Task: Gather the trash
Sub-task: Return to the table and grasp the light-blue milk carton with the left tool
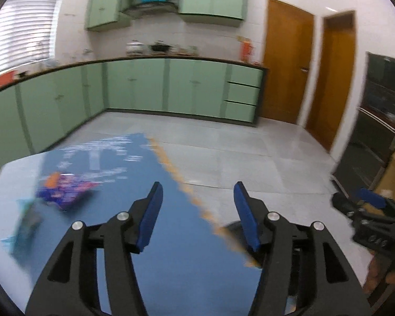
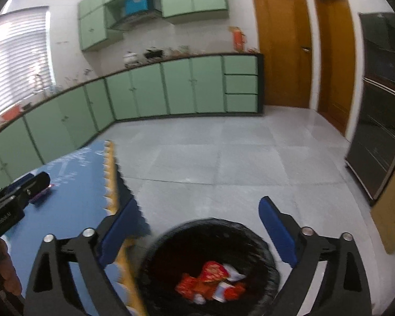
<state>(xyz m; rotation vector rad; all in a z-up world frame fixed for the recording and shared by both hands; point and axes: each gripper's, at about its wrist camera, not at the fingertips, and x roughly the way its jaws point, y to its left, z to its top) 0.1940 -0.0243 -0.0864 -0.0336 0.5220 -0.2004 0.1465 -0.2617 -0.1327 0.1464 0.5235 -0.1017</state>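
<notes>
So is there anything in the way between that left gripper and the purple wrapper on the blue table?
Nothing visible is. The left gripper is open and empty over the blue table, and the purple wrapper lies ahead to its left with only bare tabletop between. A teal wrapper lies further left, out of the path.

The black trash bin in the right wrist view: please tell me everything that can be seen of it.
The black trash bin is round, lined with what looks like a dark plastic bag, and open at the top. It stands on the grey tiled floor, beside the edge of the blue table. Inside lie red and white wrappers, blurred. The right tongs hang open above it, holding nothing and not touching it.
</notes>
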